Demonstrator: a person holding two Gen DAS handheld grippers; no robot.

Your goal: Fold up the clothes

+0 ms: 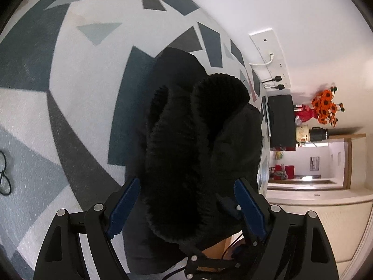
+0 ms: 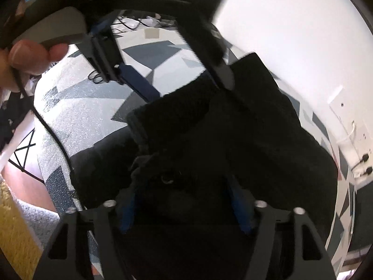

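A black garment (image 1: 200, 128) with thick ribbed edges lies bunched on a patterned rug (image 1: 81, 81). In the left wrist view its ribbed folds fill the wide gap between my left gripper's (image 1: 187, 182) blue pads, which hold the thick bunch. The right wrist view shows the left gripper (image 2: 193, 91) from outside, the garment's (image 2: 256, 140) ribbed edge spanning from finger to finger, with a person's hand (image 2: 30, 56) on its handle. Lower down, my right gripper (image 2: 180, 184) is sunk into dark fabric that fills the space between its pads and partly covers them.
The grey, white and blue rug (image 2: 81, 107) runs up to a white wall with a socket plate (image 1: 268, 53) and plugged-in cables. A black box (image 1: 281, 121), orange flowers (image 1: 326, 107) and a doorway are at the right. A loose black cable (image 1: 4, 175) lies on the rug.
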